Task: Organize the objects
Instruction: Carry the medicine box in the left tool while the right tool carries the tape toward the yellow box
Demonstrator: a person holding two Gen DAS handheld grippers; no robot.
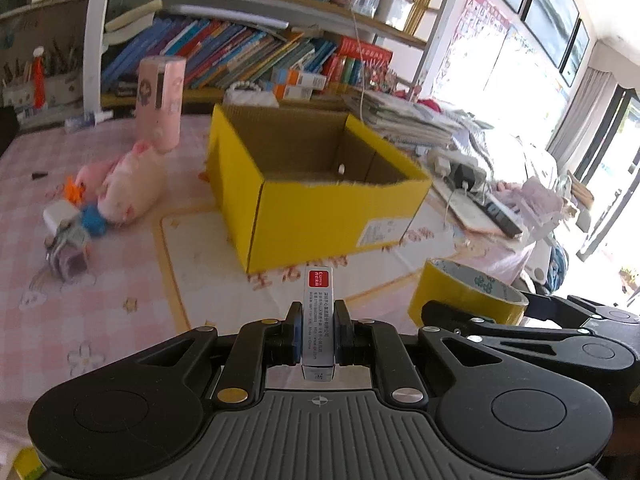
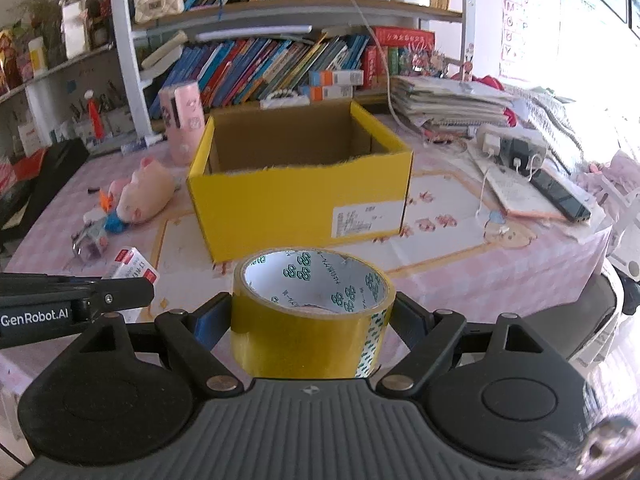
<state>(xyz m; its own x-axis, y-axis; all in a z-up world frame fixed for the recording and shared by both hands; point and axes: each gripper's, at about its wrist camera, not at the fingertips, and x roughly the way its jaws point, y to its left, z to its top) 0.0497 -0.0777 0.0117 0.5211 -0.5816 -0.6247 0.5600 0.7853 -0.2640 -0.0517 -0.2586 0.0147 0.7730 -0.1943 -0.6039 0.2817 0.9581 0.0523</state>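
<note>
My left gripper is shut on a small silver box with a red label, held on edge above the pink tablecloth. My right gripper is shut on a roll of yellow tape, its pads pressing both sides of the roll. The tape roll also shows at the right of the left wrist view. The small box shows at the left of the right wrist view. An open yellow cardboard box stands ahead of both grippers, empty as far as I can see.
Left of the yellow box lie a pink plush pig, small toys and an upright pink cylinder. A bookshelf runs behind. Stacked papers, a power strip and a dark remote crowd the right side.
</note>
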